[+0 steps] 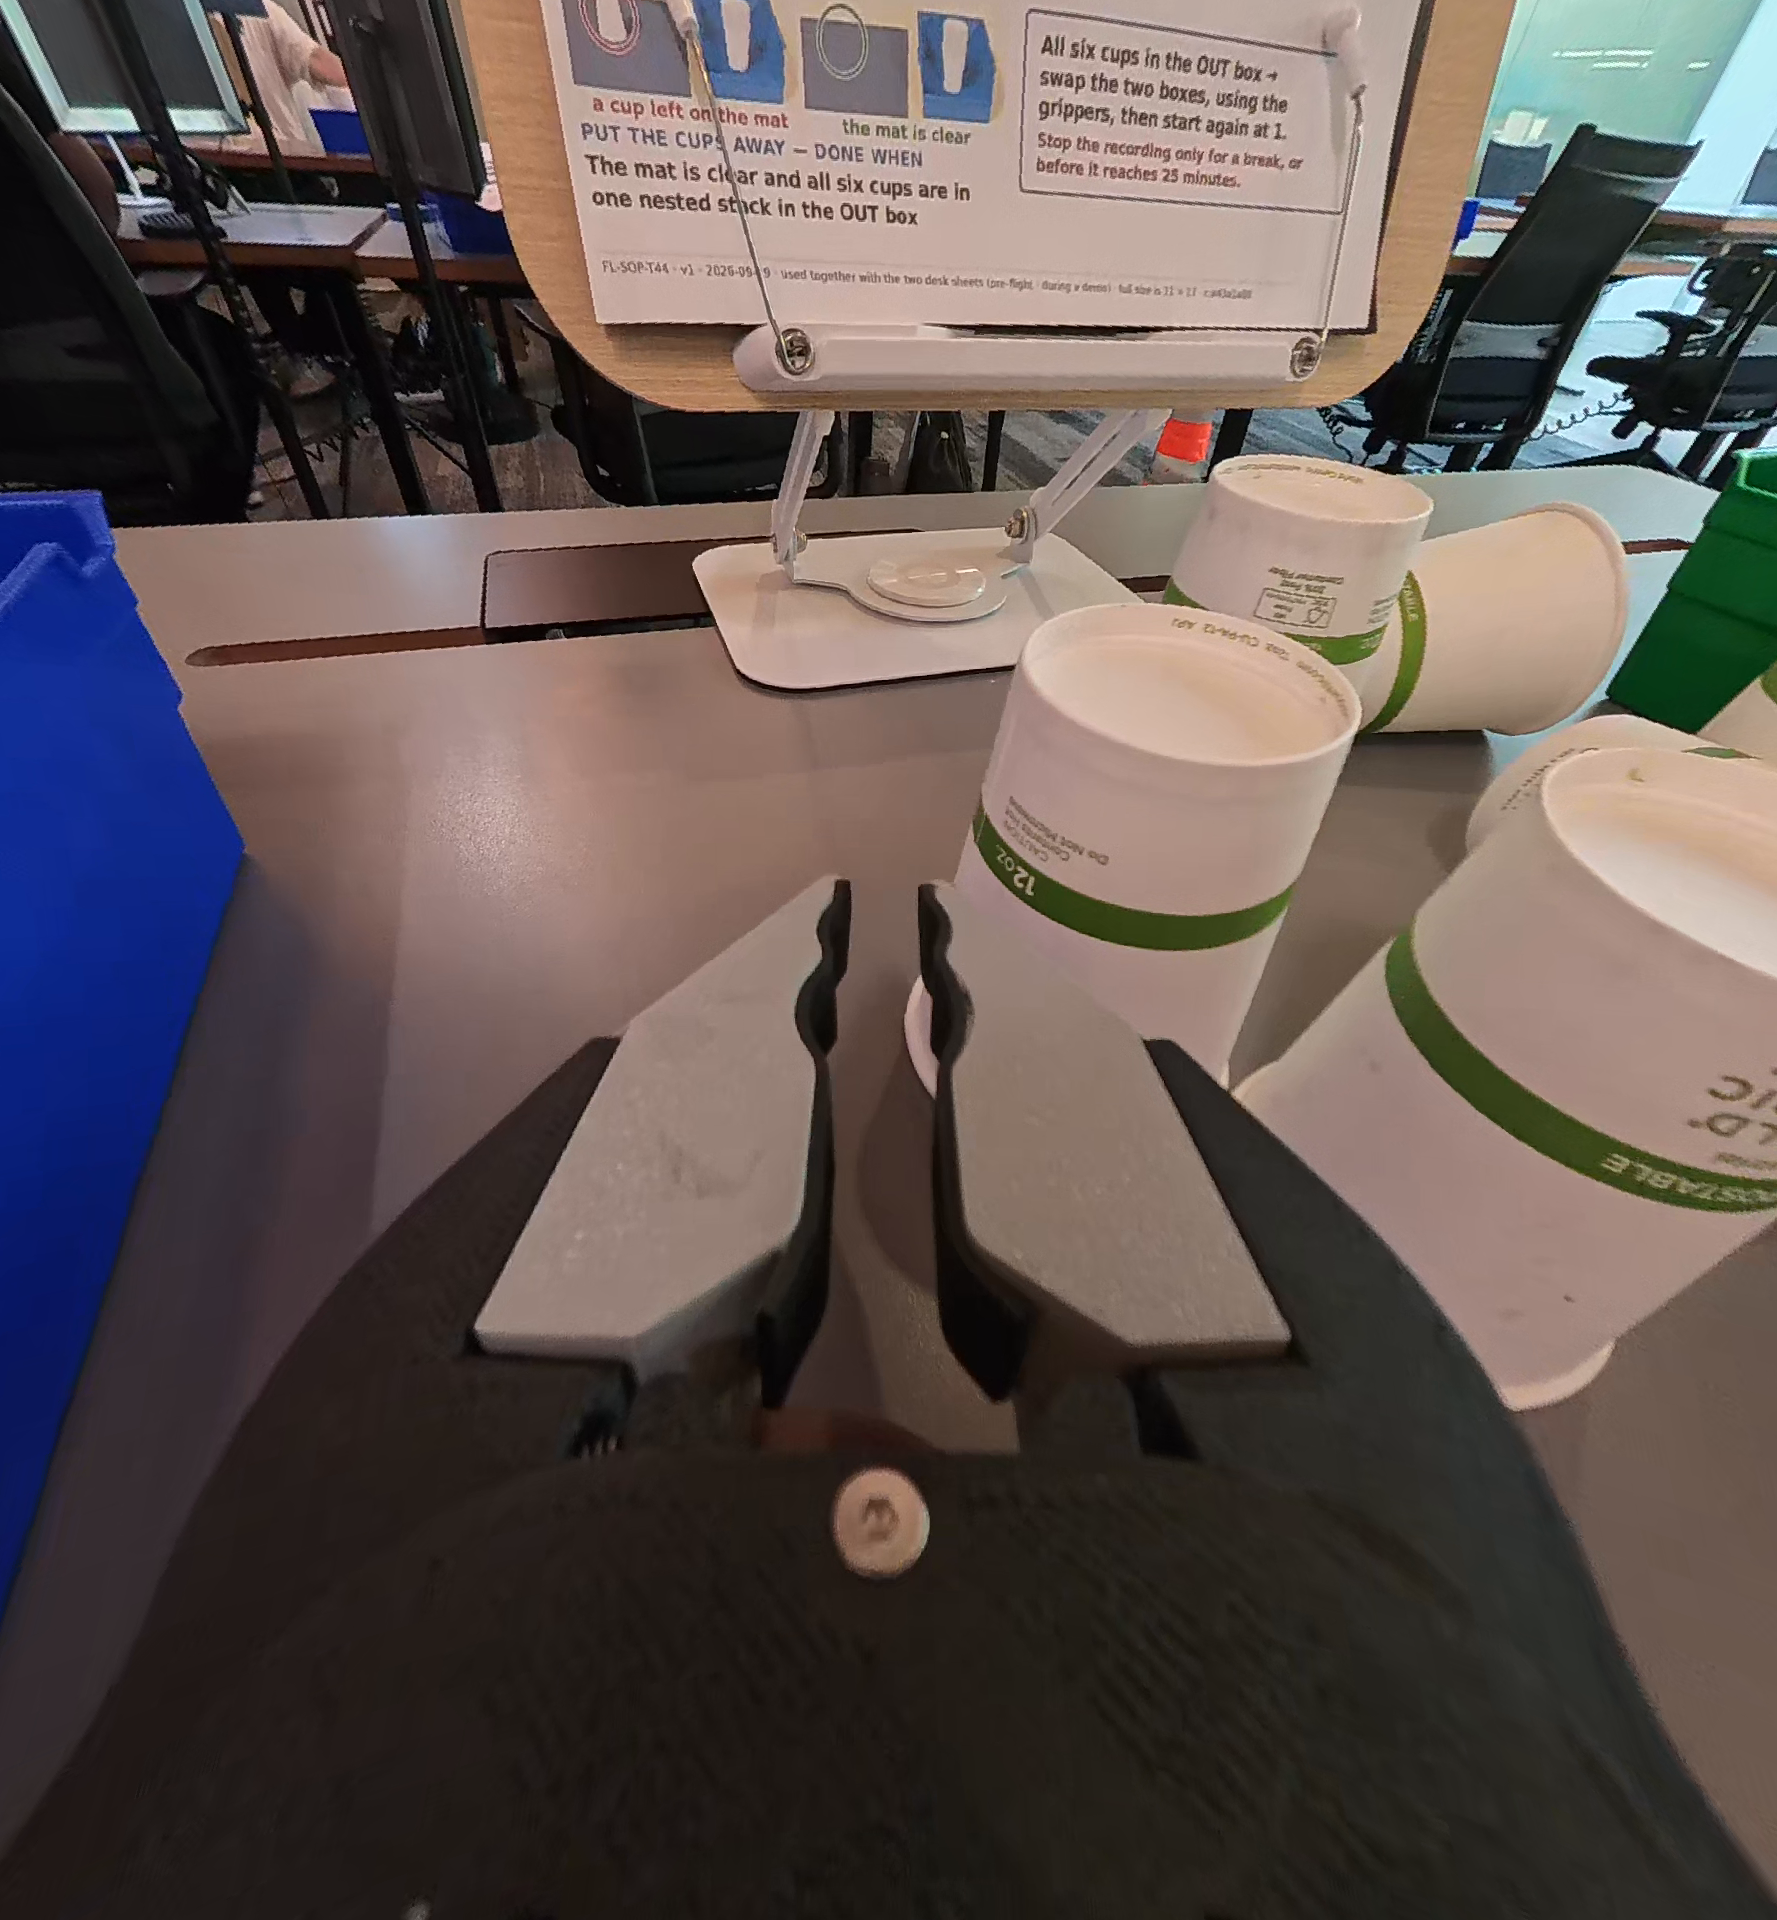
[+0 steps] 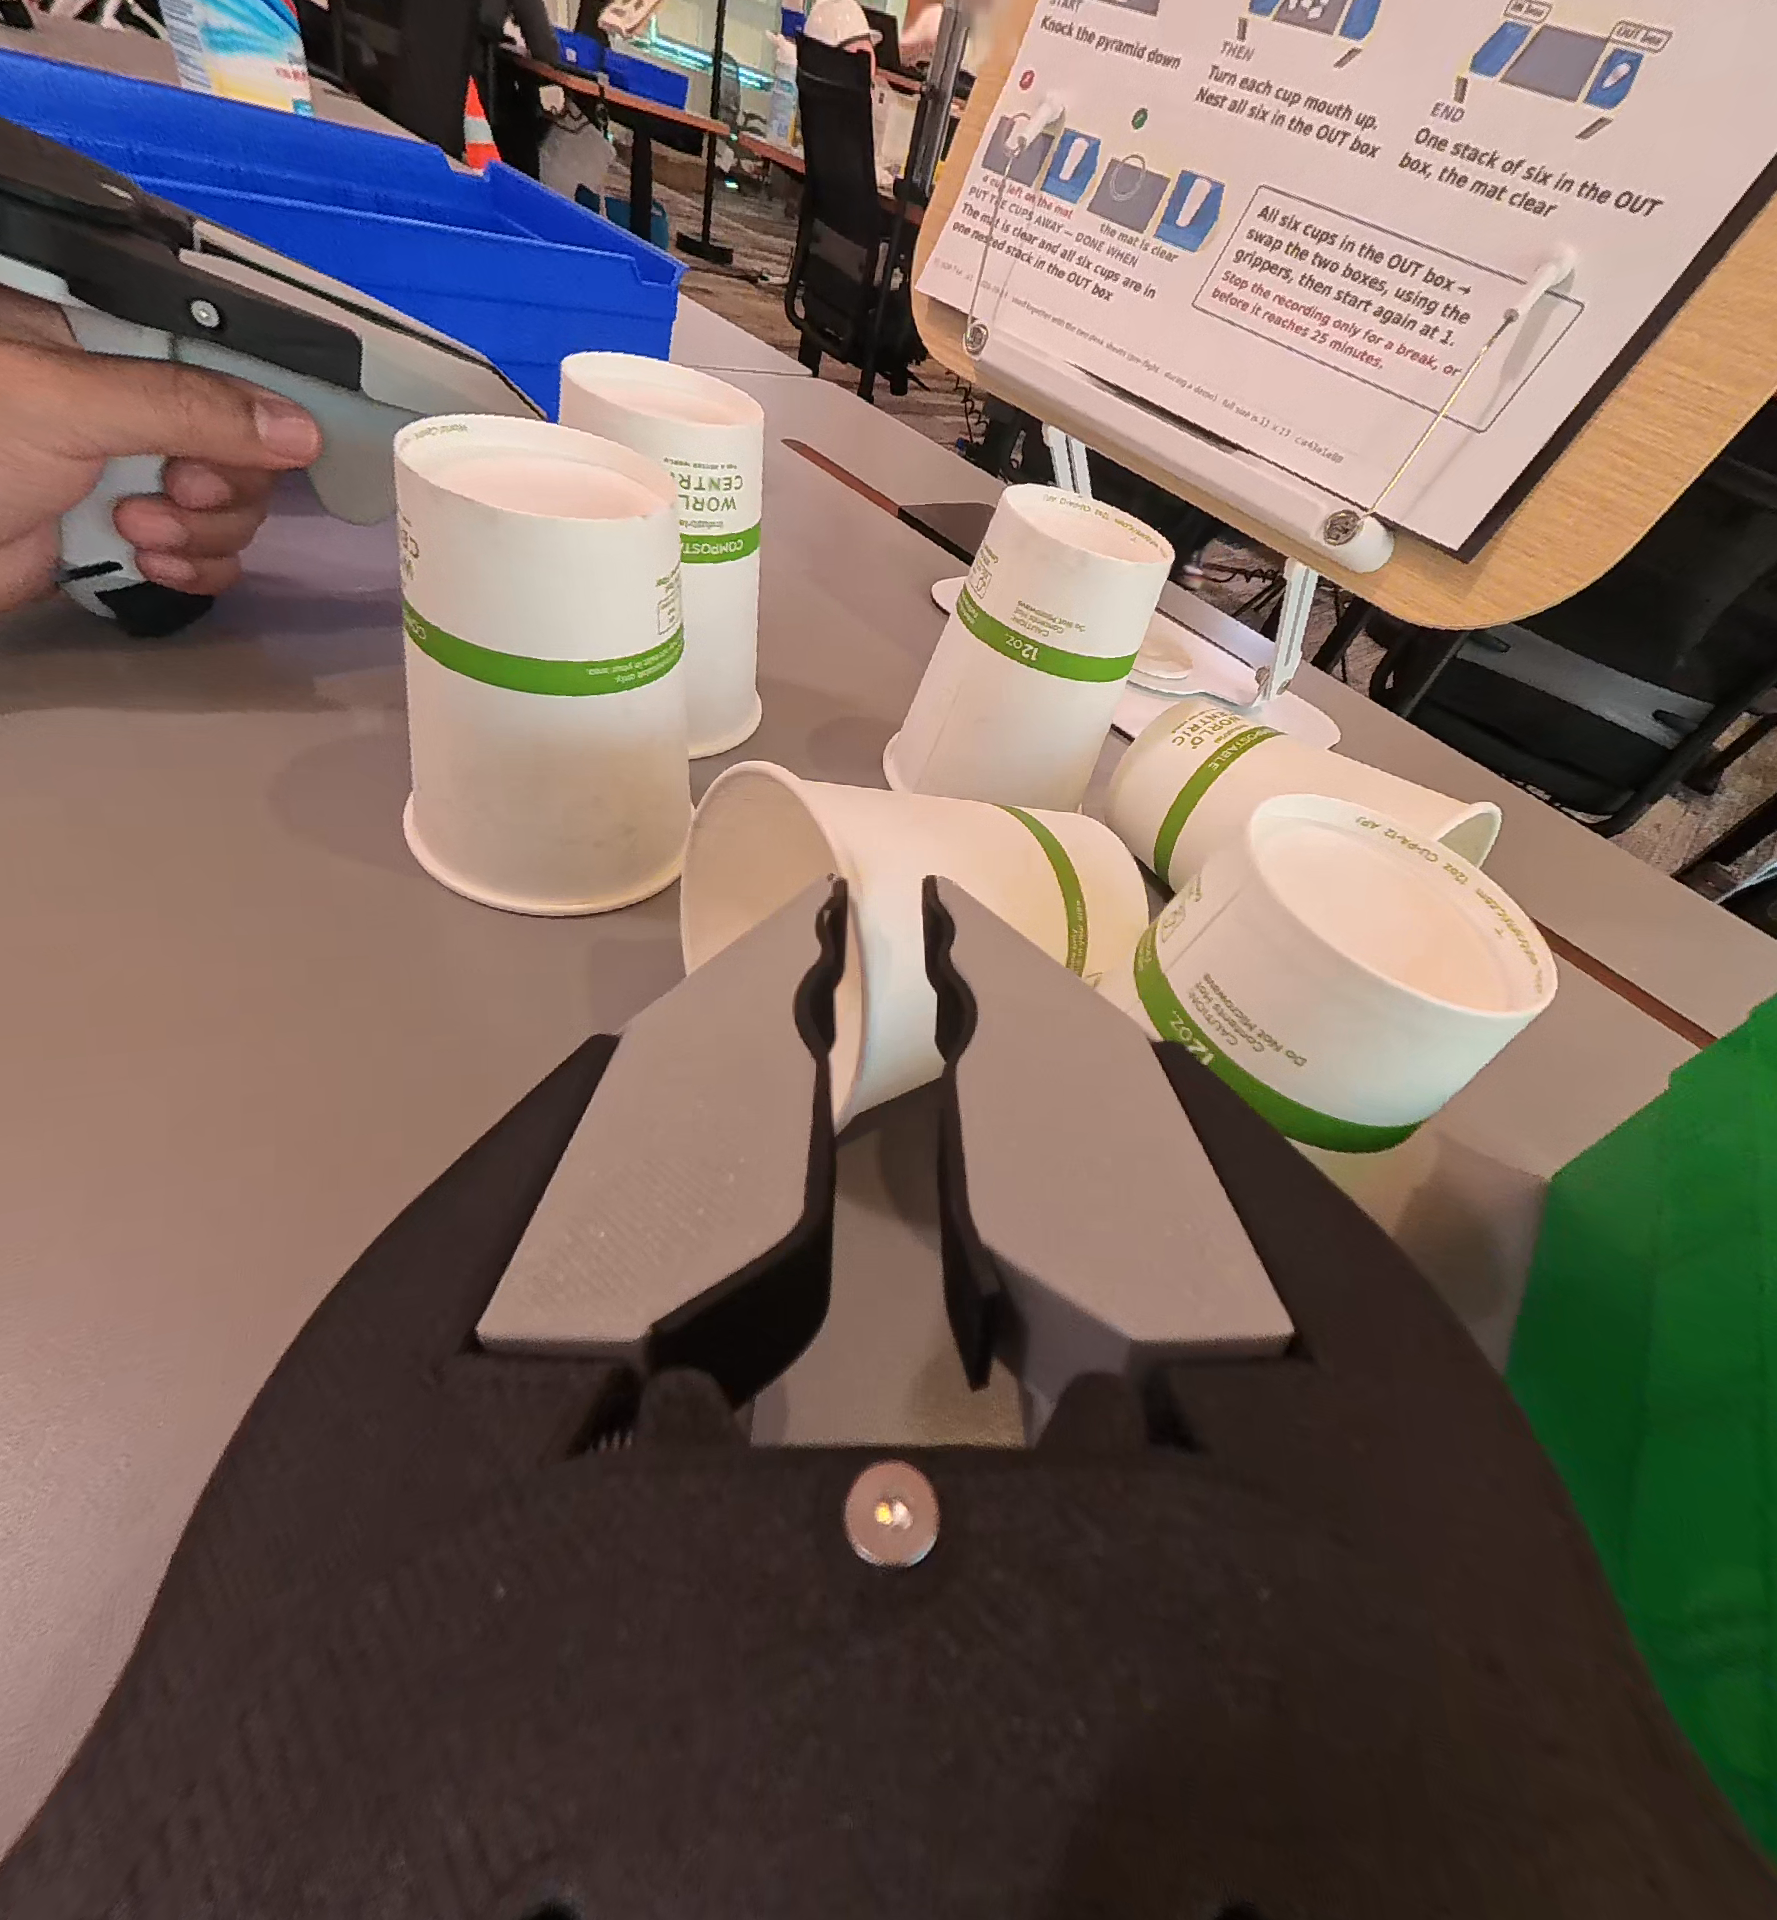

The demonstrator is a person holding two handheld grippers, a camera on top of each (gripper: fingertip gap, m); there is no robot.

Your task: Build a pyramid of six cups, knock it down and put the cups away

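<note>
Several white paper cups with green bands are scattered on the grey table [image 2: 188, 935]. In the right wrist view, three stand mouth down [image 2: 541, 665] [image 2: 707, 540] [image 2: 1029, 644], two lie on their sides [image 2: 967, 862] [image 2: 1268, 769], and one [image 2: 1362, 966] leans tilted against them. My right gripper [image 2: 884, 904] is almost closed and empty, just in front of the nearer lying cup. My left gripper [image 1: 884, 904] is also almost closed and empty, just left of an upside-down cup [image 1: 1154, 831]. Another upside-down cup [image 1: 1590, 1039] stands to its right.
A blue box [image 1: 53, 935] stands at the left, also seen in the right wrist view [image 2: 396, 208]. A green box [image 1: 1767, 582] [image 2: 1694, 1351] stands at the right. A document stand with an instruction sheet [image 1: 915, 603] [image 2: 1383, 260] is at the back. A hand [image 2: 84, 447] holds the left gripper. Some 25 cm of space lies between my two pairs of fingers.
</note>
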